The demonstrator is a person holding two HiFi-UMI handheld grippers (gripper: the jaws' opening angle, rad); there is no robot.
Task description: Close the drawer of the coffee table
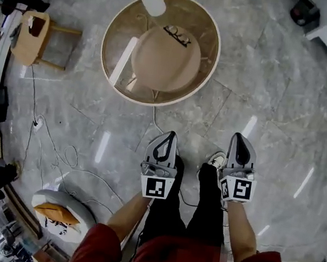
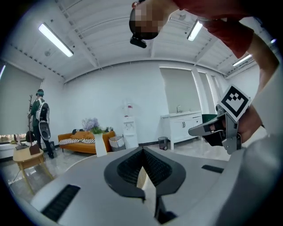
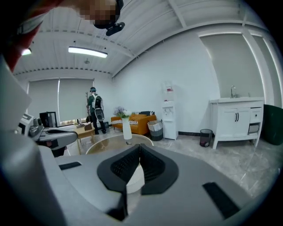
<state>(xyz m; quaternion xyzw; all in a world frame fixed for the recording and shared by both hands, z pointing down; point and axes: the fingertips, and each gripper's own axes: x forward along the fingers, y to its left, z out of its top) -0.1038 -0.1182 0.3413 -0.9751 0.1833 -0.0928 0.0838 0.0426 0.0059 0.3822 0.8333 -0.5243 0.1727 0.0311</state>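
Note:
The round coffee table (image 1: 216, 57) with a glass top and a beige base stands on the floor ahead of me, seen from above. I cannot make out its drawer from here. A white vase (image 1: 152, 1) stands at its far edge and a small dark item (image 1: 177, 36) lies on the glass. My left gripper (image 1: 165, 138) and right gripper (image 1: 239, 139) are held high in front of my body, well above and short of the table. Both are shut and empty. In the left gripper view the jaws (image 2: 142, 149) meet; in the right gripper view (image 3: 139, 145) too.
A small wooden side table (image 1: 31, 37) stands at the left, with cables (image 1: 62, 157) trailing over the marble floor. A round white stool with an orange thing (image 1: 62, 213) is at the lower left. An orange sofa (image 3: 139, 122) and white cabinet (image 3: 236, 119) line the far wall.

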